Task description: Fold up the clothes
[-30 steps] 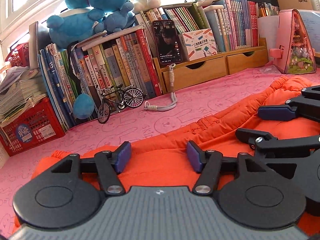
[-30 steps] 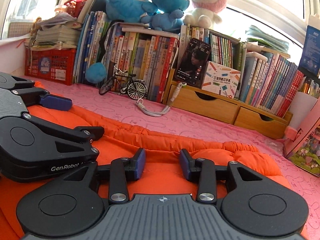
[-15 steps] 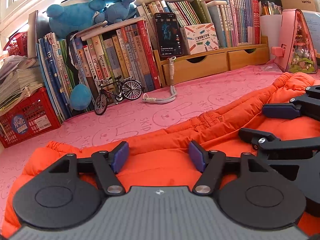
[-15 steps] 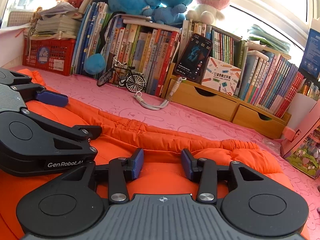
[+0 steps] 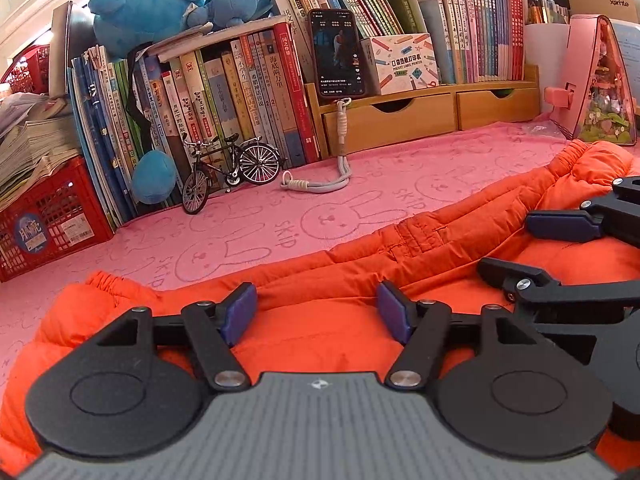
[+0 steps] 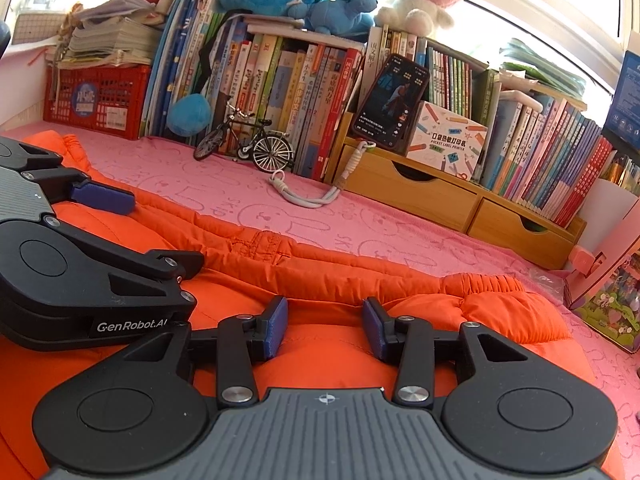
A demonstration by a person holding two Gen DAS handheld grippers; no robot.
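Observation:
An orange padded garment lies spread flat on the pink rabbit-print cloth, with elastic cuffs at its left and right ends; it also shows in the right wrist view. My left gripper is open and empty, just above the garment's near middle. My right gripper is open and empty, above the garment's right half. Each gripper shows side-on in the other's view: the right one, the left one.
Along the back stand rows of books, a model bicycle, a phone with a cord, wooden drawers, a red crate, blue plush toys and a pink house-shaped box.
Both grippers have risen and drawn back a little over the garment, so more pink cloth and the left cuff show. Both stay open.

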